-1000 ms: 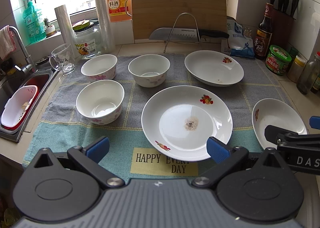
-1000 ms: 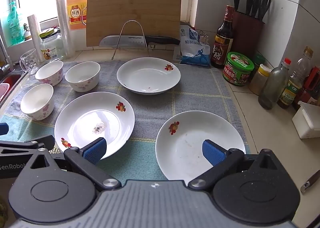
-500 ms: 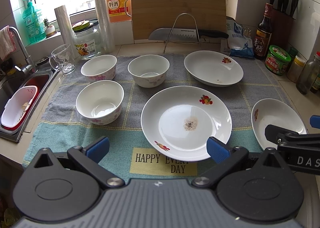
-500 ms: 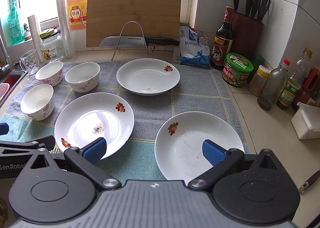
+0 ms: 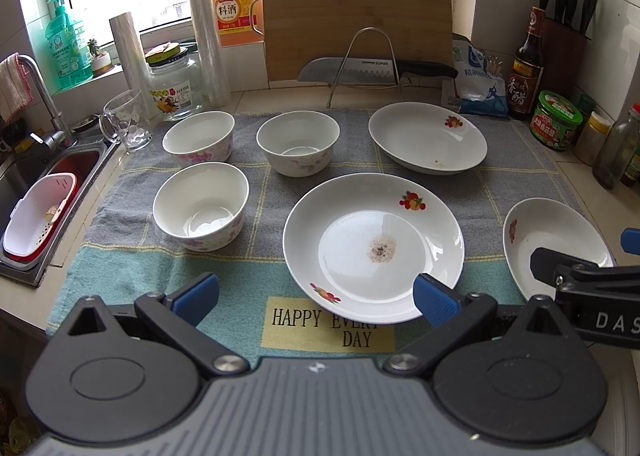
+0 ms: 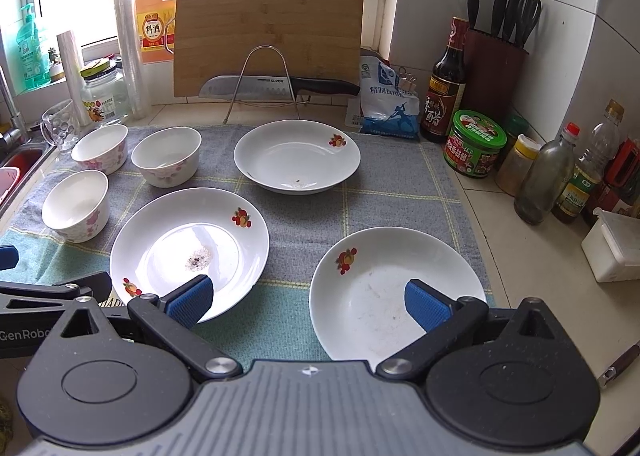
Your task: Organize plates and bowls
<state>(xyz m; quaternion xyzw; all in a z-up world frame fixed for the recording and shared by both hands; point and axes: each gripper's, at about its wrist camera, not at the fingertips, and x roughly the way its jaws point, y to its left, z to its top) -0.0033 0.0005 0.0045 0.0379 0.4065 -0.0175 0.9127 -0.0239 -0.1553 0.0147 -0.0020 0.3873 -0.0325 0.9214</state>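
Three white plates with fruit prints lie on a grey-and-teal towel: a middle plate, a far plate and a near-right plate. Three white floral bowls stand at the left: near bowl, far-left bowl, far-middle bowl. My left gripper hangs open above the towel's front edge, before the middle plate. My right gripper is open over the near-right plate's left part. Both hold nothing.
A sink with a red-and-white basket lies left. A glass mug, jar, film rolls, oil jug, cutting board and knife on a rack line the back. Bottles, jars and a knife block crowd the right; a white box sits near-right.
Both views have shifted only slightly; the dishes sit a touch nearer in the frames. Both grippers stay open and no dish has moved.
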